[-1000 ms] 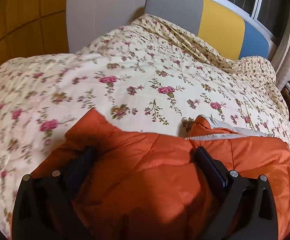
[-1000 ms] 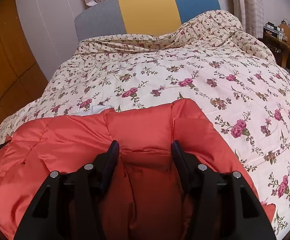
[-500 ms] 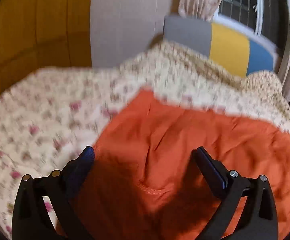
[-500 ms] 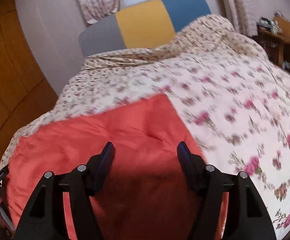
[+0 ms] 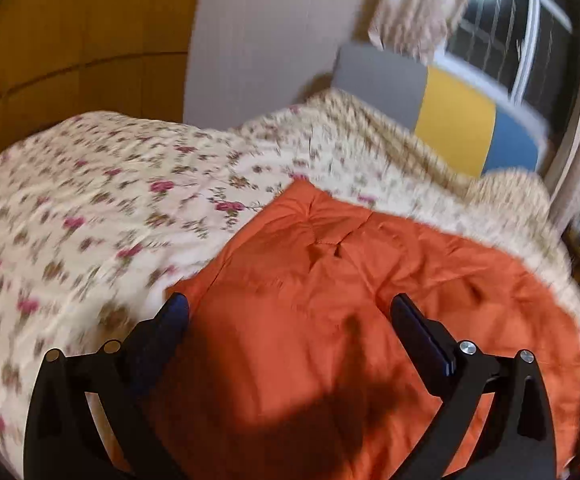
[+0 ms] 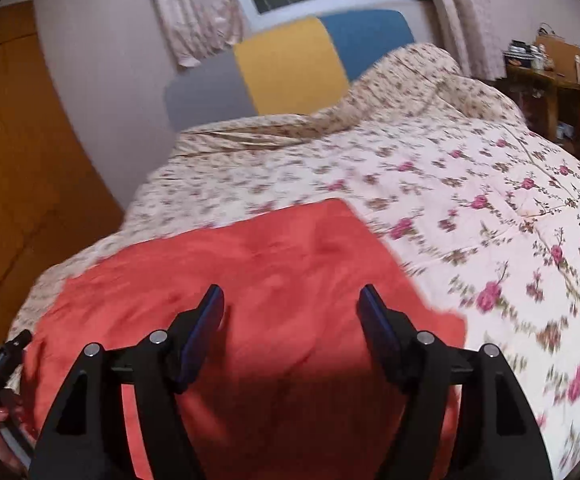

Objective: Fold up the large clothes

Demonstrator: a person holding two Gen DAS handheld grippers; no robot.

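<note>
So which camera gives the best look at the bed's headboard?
The right wrist view: the headboard shows its grey, yellow and blue panels nearly head-on above the floral quilt. The left wrist view shows it blurred, slanted and squeezed toward the upper right edge.

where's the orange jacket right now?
The orange jacket lies flat on the floral bedspread at the near end of the bed, filling the lower middle of both wrist views, far from the headboard.
</note>
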